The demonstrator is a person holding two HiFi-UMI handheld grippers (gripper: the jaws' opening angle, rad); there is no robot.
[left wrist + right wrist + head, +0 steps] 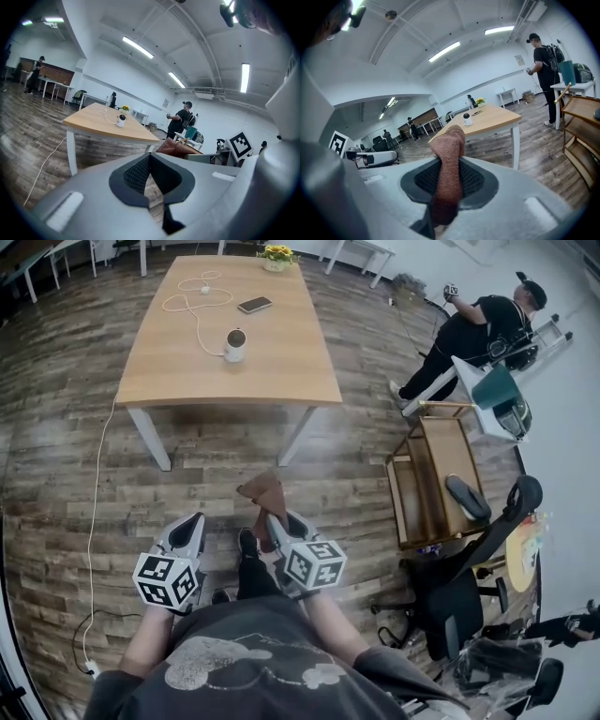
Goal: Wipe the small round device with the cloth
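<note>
The small round white device [235,344] stands on the wooden table [281,371] ahead of me, with a white cable running from it; it also shows far off in both gripper views, as the device [121,120] and the device [467,119]. My right gripper [273,518] is shut on a reddish-brown cloth [263,495], which sticks up between its jaws as the cloth [449,164]. My left gripper [195,522] is shut with nothing in it. Both grippers hang low in front of my body, well short of the table.
A phone [254,305], a coiled cable [199,289] and a flower pot [277,256] are on the table. At my right stand a wooden cart [433,479] and an office chair [469,577]. A person [473,334] stands at the far right. A white cord [96,521] trails over the wood floor.
</note>
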